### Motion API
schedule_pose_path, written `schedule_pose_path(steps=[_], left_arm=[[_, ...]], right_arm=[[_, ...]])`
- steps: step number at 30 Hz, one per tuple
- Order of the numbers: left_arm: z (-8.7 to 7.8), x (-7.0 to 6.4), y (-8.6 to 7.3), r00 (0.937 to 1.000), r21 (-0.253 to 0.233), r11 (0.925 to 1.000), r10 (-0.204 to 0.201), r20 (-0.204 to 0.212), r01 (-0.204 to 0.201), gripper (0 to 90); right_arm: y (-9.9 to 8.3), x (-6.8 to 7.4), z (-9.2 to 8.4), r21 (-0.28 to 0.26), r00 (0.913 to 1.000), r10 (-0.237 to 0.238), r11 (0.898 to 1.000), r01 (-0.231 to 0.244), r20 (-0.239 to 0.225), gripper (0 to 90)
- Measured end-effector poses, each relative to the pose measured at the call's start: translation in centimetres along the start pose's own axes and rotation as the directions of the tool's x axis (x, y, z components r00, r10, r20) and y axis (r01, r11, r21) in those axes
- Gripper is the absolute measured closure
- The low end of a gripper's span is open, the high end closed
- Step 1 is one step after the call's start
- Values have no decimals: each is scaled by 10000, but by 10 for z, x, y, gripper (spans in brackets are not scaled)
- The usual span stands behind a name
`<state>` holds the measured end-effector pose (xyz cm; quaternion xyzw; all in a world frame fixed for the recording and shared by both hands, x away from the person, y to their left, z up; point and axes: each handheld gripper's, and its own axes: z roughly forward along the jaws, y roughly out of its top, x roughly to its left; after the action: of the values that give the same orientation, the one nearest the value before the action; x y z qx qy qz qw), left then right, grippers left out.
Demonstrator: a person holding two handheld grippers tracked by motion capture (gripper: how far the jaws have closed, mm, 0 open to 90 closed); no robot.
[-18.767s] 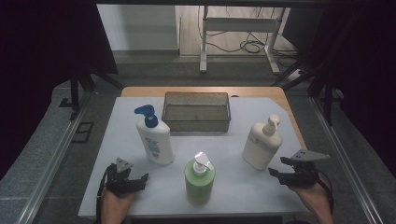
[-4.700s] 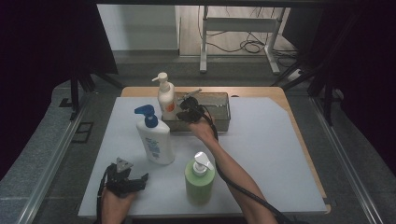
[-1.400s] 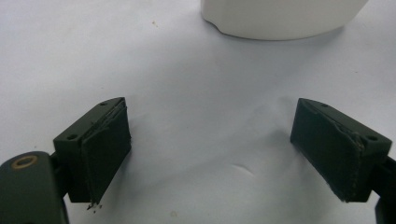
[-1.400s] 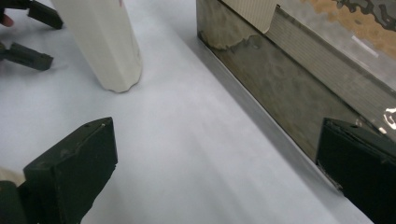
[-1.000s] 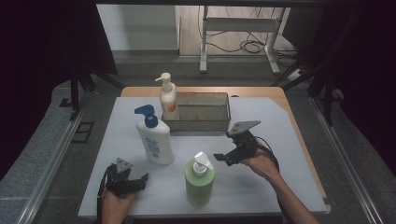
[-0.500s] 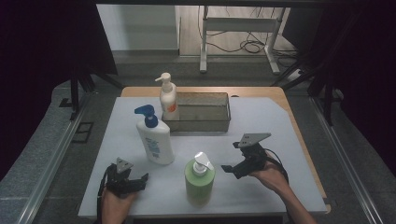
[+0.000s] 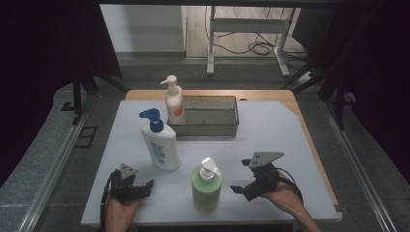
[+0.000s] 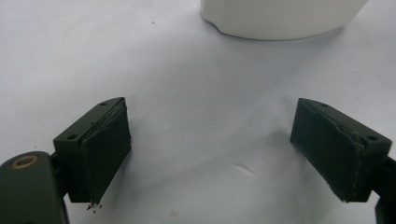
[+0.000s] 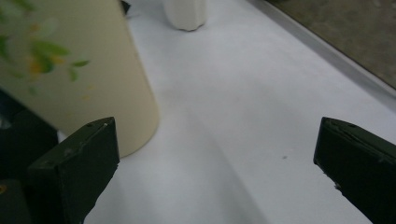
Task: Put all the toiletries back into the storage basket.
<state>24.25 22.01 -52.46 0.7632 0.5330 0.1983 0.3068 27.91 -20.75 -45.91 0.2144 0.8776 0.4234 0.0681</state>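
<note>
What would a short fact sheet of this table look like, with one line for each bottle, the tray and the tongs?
Green bottle: upright at the front, between both tongs.
Blue-pump bottle: upright, behind the left tongs.
Cream pump bottle: upright at the tray's left end.
Tray: metal, at the back of the white mat.
Left tongs: open, holding nothing, low over the mat.
Right tongs: open, holding nothing, pointing at the green bottle.

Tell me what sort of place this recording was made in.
Probably a lab or recording rig, not a home. A white table stands between dark curtains, with metal rails along its sides and loose cables on the floor behind. Pump bottles and a tray are set out like test props.
</note>
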Motion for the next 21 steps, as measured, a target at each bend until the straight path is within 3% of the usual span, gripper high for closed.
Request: schedule_pose_path(steps=[8,21], left_arm=[[0,0,0,10000,-1,10000,1,0,-1,116],[0,0,0,10000,2,10000,6,0,-6,115]], right_arm=[[0,18,3,-39,9985,-210,9998,208,-499,0],[18,49,17,-291,9881,-909,9957,879,-1239,0]])
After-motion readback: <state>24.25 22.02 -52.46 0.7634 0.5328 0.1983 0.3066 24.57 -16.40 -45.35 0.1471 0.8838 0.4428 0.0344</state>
